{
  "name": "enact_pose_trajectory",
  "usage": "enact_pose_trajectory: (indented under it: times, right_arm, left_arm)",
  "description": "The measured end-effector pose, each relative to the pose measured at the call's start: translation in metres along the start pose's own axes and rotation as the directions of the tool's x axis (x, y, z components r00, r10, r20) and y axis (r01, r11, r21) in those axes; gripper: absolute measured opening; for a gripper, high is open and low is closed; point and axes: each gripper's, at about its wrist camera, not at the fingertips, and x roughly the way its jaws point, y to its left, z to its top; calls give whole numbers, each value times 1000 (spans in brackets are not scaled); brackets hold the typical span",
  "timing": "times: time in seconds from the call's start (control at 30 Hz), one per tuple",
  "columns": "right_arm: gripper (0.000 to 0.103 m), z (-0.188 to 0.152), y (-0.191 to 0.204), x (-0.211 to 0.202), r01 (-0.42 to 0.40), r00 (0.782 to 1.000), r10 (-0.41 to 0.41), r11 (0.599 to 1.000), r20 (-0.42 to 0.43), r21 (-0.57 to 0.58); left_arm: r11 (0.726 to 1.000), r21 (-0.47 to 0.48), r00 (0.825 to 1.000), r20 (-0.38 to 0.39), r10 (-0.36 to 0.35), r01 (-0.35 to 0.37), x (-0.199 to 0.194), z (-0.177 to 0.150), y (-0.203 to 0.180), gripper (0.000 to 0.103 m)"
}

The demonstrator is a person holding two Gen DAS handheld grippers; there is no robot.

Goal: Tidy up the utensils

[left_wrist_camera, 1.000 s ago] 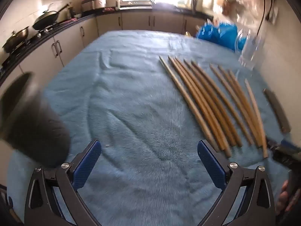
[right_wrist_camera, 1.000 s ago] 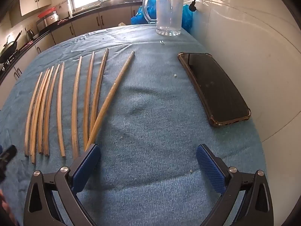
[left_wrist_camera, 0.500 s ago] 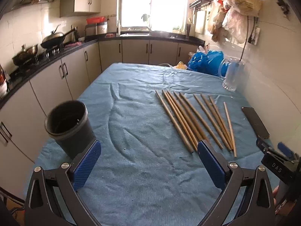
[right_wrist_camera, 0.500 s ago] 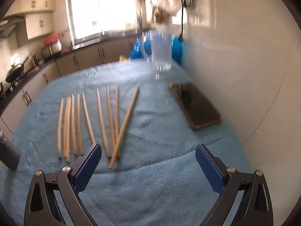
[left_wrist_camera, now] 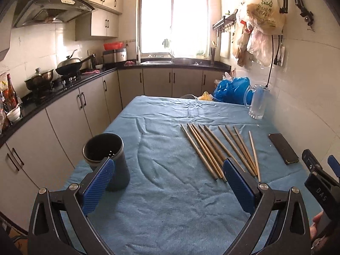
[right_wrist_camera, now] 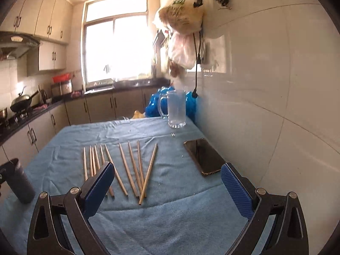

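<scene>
Left tool [left_wrist_camera: 169,182] and right tool [right_wrist_camera: 166,188], each released, blue pads spread wide and grasping nothing, both held above the near end of the bench [left_wrist_camera: 170,212], which is covered by a blue cloth. Task objects: wooden chopsticks [left_wrist_camera: 218,150] lying flat on the cloth in a loose fan, right of centre; their tips point toward the far end. A dark cylindrical holder [left_wrist_camera: 106,159] stands upright near the left edge of the bench, well apart from the chopsticks, its mouth open upward.

Surroundings: a black phone [left_wrist_camera: 283,148] lies flat just right of the chopsticks, close to the tiled wall. A clear glass mug [left_wrist_camera: 258,102] stands at the far right, with a blue plastic bag [left_wrist_camera: 231,89] behind it. Nothing lies between the chopsticks and the holder except bare cloth.

Differences between views: the left wrist view shows the holder's interior, the stove with a wok [left_wrist_camera: 69,65] on the counter, and part of the right tool's body with a fingertip of the person's hand [left_wrist_camera: 316,227] at the lower right edge. The right wrist view shows the rightmost chopstick [right_wrist_camera: 148,174] angled across its neighbours' near ends, and the holder [right_wrist_camera: 18,182] only at the left margin.
</scene>
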Motion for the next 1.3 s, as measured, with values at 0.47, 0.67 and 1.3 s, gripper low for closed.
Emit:
enact_pose_trajectory:
  times: [0.47,0.67,1.3]
  right_arm:
    - [103,0,2,-29,18,997,-17,1000,75,-5]
    - [103,-1,5,-34,13,996,-12,1000,88,-10]
    - [103,-9,-1,-29,11,998,-11,1000,63,9]
  left_arm:
    - [1000,5,999,43,-4,4,-24,-3,2,102]
    - [1000,6,999,48,-9,9,-29,-2,1,102]
    - [1000,24,1000,7,-21,21,-18,-5,-8,102]
